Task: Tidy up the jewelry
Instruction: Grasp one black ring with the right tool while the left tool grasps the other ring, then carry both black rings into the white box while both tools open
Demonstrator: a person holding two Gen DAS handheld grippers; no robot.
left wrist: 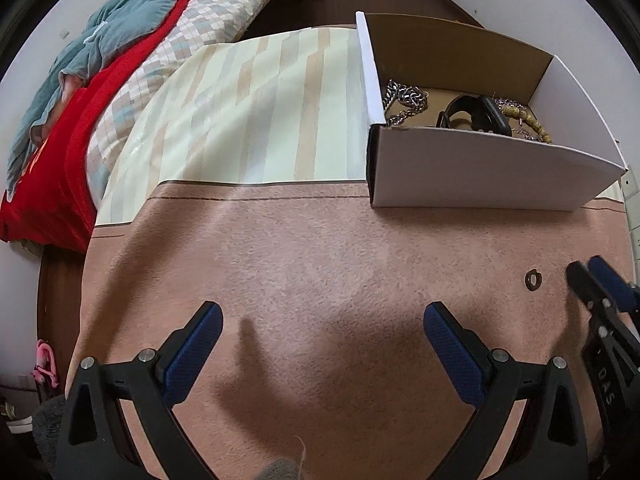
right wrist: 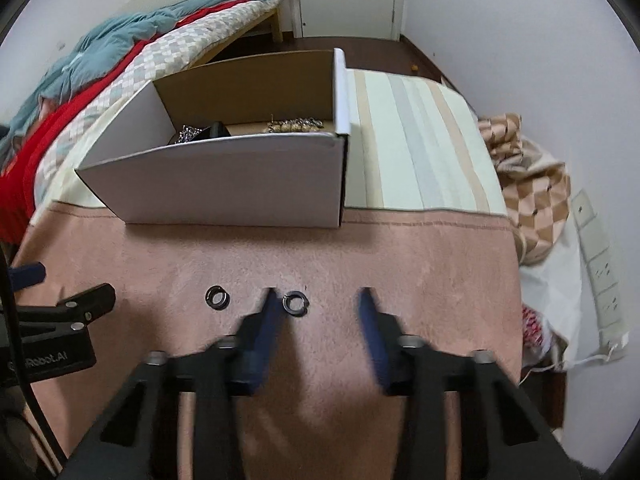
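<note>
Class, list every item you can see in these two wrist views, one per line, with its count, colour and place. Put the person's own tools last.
rings: two, dark, on the pink cloth in front of the box
box: one, white outside, brown inside, at the cloth's far edge
chain: one, silver, inside the box
strap: one, black, inside the box
beads: one strand, yellowish, inside the box
pink cloth: one, under the rings
striped cover: one, cream and beige, beyond the cloth
bedding: teal, red, checked, on the bed
left gripper: open, empty
right gripper: open, around one ring
</note>
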